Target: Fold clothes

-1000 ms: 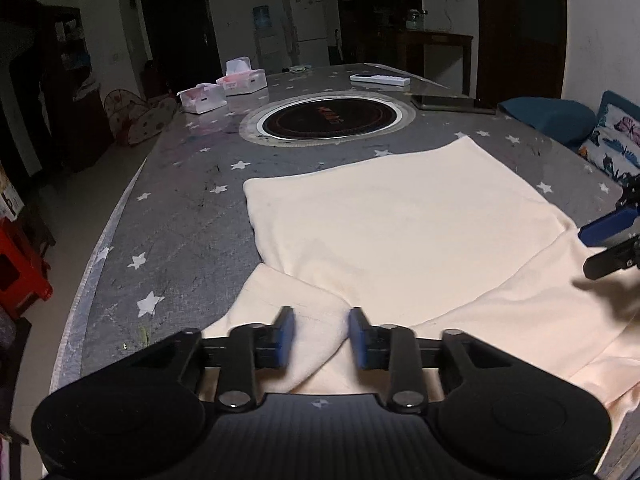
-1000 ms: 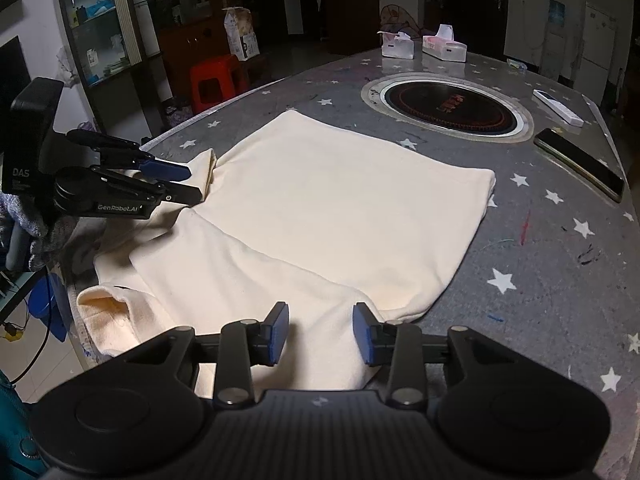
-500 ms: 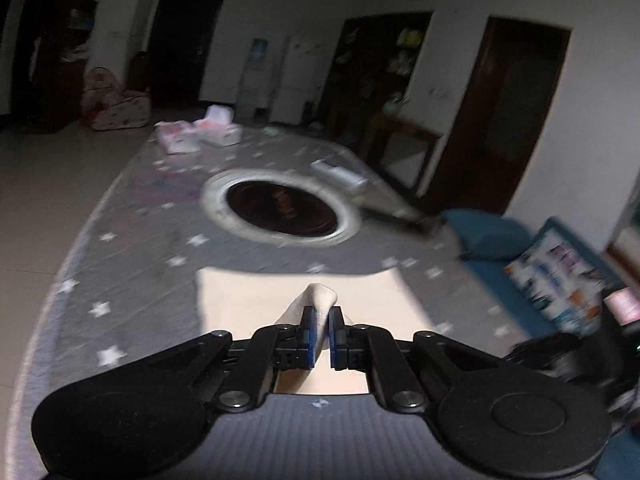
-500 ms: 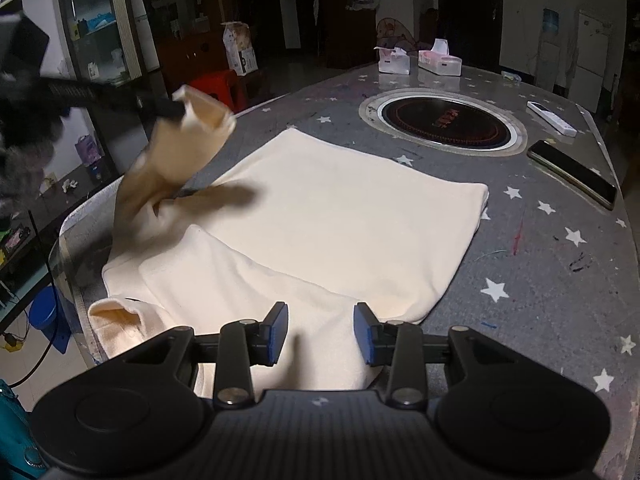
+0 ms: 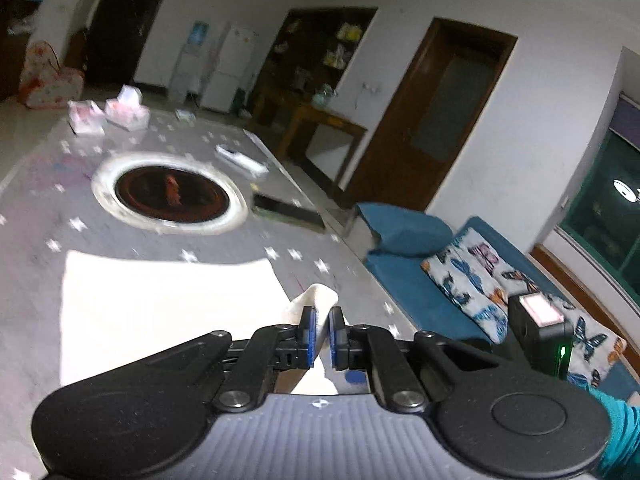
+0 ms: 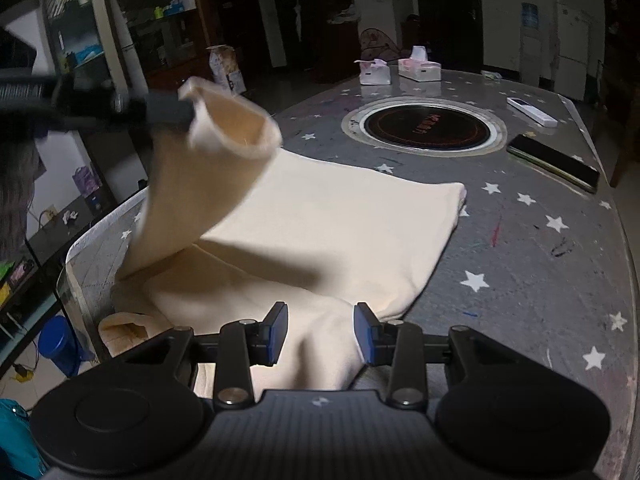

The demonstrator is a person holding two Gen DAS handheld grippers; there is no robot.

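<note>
A cream long-sleeved garment [image 6: 332, 220] lies flat on the grey star-print table [image 6: 540, 264]. My left gripper [image 6: 182, 110] holds one sleeve [image 6: 224, 152] by its cuff, lifted high above the garment's left side. In the left wrist view the cuff [image 5: 317, 295] sticks up between the blue pads of the left gripper [image 5: 320, 322]; the jaws are opening slightly with the cloth still pinched. My right gripper [image 6: 320, 324] hovers open over the near part of the garment, cloth lying below the gap and not pinched.
A round inset hob [image 6: 424, 126] sits in the table beyond the garment. A dark phone [image 6: 554, 162], a white remote [image 6: 531, 111] and two tissue boxes [image 6: 419, 70] lie at the far side. The table edge [image 6: 76, 248] is close on the left. A blue sofa [image 5: 420, 280] stands beside the table.
The left gripper went from open over the sleeve to shut on its cuff, then rose and carried it up above the garment. The right gripper has hardly moved.
</note>
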